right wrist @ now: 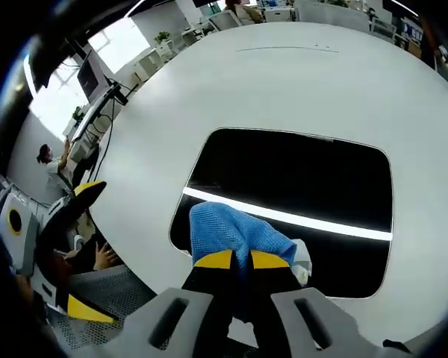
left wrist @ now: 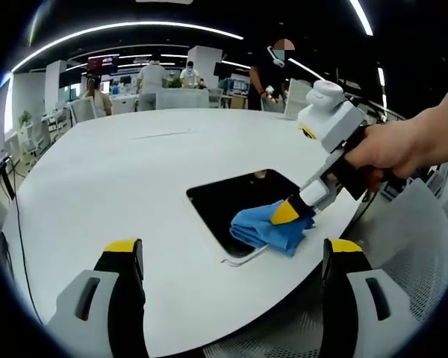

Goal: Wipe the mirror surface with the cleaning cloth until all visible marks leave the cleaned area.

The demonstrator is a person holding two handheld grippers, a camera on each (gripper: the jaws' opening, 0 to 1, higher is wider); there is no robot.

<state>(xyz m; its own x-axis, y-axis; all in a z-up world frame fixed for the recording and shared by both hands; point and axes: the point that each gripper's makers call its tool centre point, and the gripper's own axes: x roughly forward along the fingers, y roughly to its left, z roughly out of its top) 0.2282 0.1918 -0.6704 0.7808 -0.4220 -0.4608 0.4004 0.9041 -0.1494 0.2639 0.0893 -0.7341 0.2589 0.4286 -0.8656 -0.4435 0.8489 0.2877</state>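
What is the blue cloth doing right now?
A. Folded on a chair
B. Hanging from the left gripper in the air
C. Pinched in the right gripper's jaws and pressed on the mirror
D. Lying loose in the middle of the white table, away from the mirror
C: the right gripper has its yellow-tipped jaws shut on the blue cloth, which rests on the dark mirror near its edge; the left gripper is open, off the mirror.

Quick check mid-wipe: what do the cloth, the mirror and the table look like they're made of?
Cloth: soft blue fabric, probably microfibre, judging by its fine nubby weave and folds. Mirror: glossy glass-like panel, dark and reflecting a ceiling light strip. Table: smooth white matte top, likely laminate; material uncertain.
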